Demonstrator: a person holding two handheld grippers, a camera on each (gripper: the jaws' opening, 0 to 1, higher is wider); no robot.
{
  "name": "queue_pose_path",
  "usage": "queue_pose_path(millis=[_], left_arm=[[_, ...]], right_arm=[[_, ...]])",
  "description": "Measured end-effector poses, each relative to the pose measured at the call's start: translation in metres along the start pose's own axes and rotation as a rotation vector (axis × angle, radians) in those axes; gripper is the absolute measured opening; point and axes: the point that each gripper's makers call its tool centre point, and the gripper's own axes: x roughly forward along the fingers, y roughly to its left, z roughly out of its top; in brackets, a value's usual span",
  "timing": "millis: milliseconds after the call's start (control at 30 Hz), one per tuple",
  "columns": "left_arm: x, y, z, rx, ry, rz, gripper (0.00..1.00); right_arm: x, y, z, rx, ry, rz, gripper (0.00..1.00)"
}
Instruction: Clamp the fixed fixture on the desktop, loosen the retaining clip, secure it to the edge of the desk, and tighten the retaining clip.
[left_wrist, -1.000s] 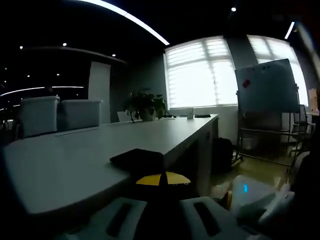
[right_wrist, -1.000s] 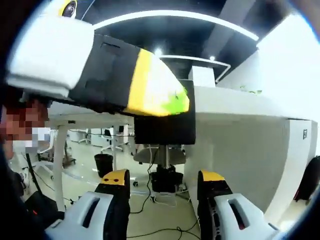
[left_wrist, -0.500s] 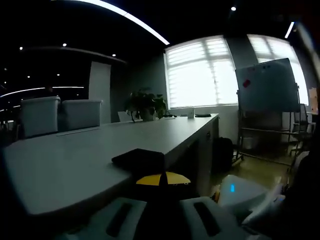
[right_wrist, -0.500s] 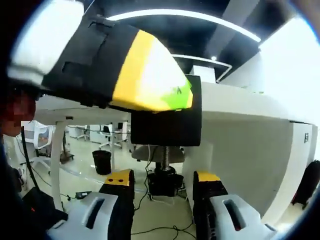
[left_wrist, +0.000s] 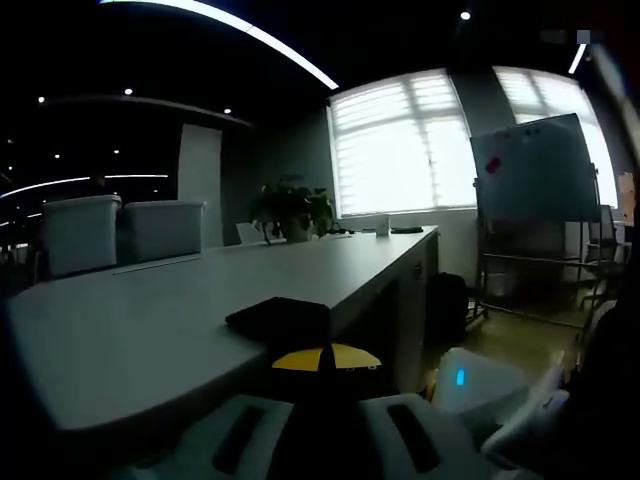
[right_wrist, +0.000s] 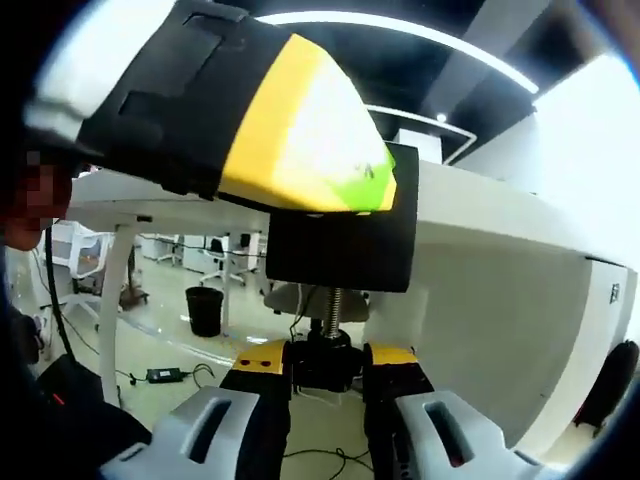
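Note:
The black fixture sits over the near edge of the long white desk. My left gripper is shut on it, yellow tips together. In the right gripper view, seen from under the desk, the fixture's black body hangs at the edge, with a threaded screw and the retaining clip's knob below. My right gripper is shut on that knob, yellow fingertips pressed to its sides. The left gripper reaches in from the upper left. The right gripper's white body shows low right.
A whiteboard on a stand and a bright window lie beyond the desk's far end. A potted plant and two white boxes stand at the back. Under the desk are a table leg, a black bin and floor cables.
My right gripper has risen toward the fixture and its jaws have closed from wide apart onto the knob. The left gripper holds still on the fixture.

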Motion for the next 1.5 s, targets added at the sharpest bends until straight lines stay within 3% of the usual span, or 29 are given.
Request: queue_pose_path(millis=[167, 633, 967, 1333, 1367, 1500], left_arm=[[0.000, 0.000, 0.000, 0.028, -0.002, -0.002, 0.01], [0.001, 0.001, 0.000, 0.024, -0.001, 0.009, 0.01], [0.002, -0.001, -0.001, 0.046, 0.013, 0.015, 0.01], [0.006, -0.004, -0.002, 0.064, 0.027, 0.002, 0.01], [0.006, -0.004, -0.002, 0.065, 0.028, 0.000, 0.01], [0.005, -0.003, -0.002, 0.057, 0.028, -0.003, 0.01]], right_arm=[[0.003, 0.002, 0.001, -0.010, 0.008, 0.079, 0.25], [0.001, 0.017, 0.000, -0.069, 0.021, 0.585, 0.24], [0.000, 0.024, 0.002, -0.100, -0.037, 0.818, 0.24], [0.001, 0.028, 0.003, -0.131, -0.043, 0.941, 0.25], [0.000, 0.028, 0.003, -0.173, -0.058, 0.941, 0.25], [-0.001, 0.027, 0.003, -0.114, -0.027, 0.910, 0.25]])
